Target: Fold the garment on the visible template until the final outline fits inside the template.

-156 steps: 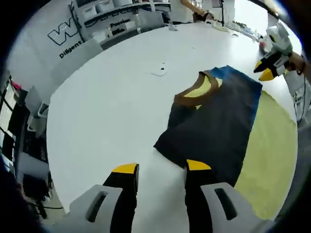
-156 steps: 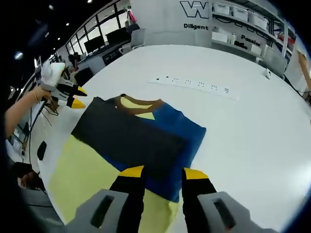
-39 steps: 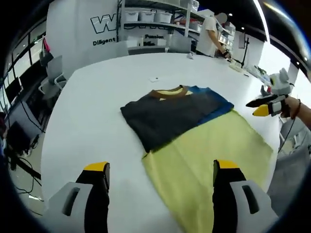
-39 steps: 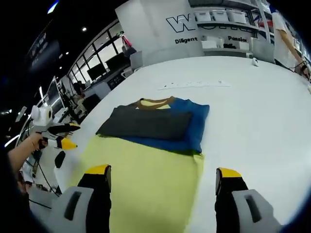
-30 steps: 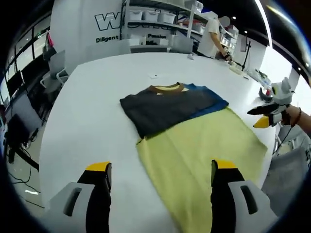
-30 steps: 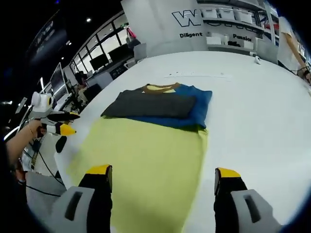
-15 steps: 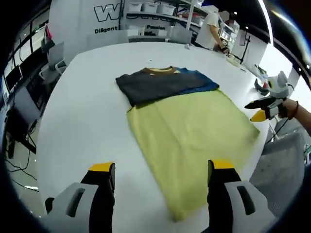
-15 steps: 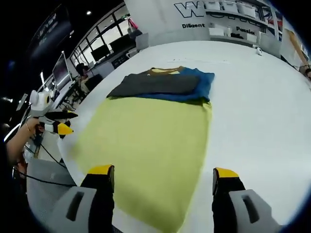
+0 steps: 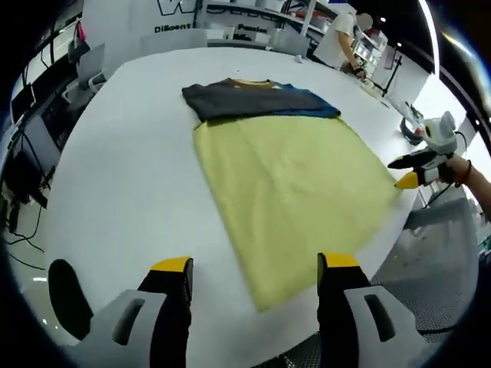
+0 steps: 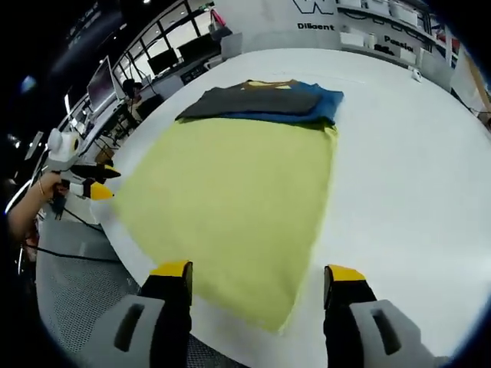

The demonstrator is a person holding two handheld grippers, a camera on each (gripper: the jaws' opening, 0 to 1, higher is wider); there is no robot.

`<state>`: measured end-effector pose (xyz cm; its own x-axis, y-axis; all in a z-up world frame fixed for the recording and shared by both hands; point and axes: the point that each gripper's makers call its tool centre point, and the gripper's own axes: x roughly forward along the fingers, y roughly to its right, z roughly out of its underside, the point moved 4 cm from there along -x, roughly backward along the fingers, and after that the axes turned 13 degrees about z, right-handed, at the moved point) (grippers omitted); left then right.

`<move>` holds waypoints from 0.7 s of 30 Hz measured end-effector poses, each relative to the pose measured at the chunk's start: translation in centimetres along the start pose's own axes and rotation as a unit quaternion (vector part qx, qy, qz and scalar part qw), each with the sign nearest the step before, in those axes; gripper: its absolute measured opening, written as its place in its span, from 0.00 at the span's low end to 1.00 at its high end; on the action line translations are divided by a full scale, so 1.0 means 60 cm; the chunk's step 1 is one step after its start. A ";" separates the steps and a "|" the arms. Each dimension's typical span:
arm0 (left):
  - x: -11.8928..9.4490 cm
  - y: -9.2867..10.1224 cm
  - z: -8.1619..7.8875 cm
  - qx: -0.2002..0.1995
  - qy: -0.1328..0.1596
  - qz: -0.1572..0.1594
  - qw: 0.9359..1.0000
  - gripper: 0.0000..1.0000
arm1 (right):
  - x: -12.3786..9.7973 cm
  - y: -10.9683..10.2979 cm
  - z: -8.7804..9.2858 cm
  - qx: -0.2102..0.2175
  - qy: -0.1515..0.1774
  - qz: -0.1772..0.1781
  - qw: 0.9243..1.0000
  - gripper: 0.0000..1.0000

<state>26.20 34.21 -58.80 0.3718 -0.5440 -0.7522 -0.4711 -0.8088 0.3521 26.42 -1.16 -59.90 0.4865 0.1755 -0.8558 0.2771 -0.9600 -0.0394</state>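
Left gripper (image 9: 253, 264): jaws spread wide, nothing between them, held above the near edge of the worktop (image 9: 123, 176). Right gripper (image 10: 258, 271): jaws likewise spread and empty, above the near edge of the same worktop.

In the left gripper view the right gripper appears at the right edge, held in a person's hand (image 9: 460, 170), jaws parted slightly. In the right gripper view the left gripper appears at the left edge in a hand (image 10: 47, 186), its yellow tips a little apart.

Surface: one large white worktop with a rounded edge. One yellow template (image 9: 288, 192) lies flat on it, reaching almost to the near edge. One garment (image 9: 253, 100), folded into a compact dark grey and blue rectangle with a brown collar, lies at the far end of the template, overlapping its far edge.

Room: grey mesh flooring (image 10: 77, 284) below the worktop edge; a white wall with lettering (image 10: 322, 15) and shelving behind; monitors (image 10: 103, 84) and desks to one side; one person (image 9: 337, 42) standing at the far end of the worktop.
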 end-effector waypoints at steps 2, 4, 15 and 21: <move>0.004 0.000 0.012 -0.005 -0.015 0.000 1.000 0.62 | -0.002 0.005 0.010 0.001 -0.003 0.007 1.000 0.63; 0.008 0.002 0.019 -0.008 -0.022 0.002 1.000 0.60 | -0.002 0.011 0.021 -0.012 -0.011 0.018 1.000 0.58; 0.002 0.009 0.029 -0.008 -0.036 -0.025 0.999 0.35 | -0.012 0.007 0.045 -0.031 -0.017 0.034 0.999 0.33; 0.004 0.015 0.036 -0.005 -0.055 -0.028 0.998 0.22 | -0.013 0.014 0.053 -0.035 -0.030 0.057 0.997 0.12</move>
<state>24.14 33.83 -59.86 0.3071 -0.4700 -0.8275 -0.4438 -0.8399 0.3124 23.64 -2.80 -60.93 0.4684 0.0509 -0.8820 0.2811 -0.9551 0.0941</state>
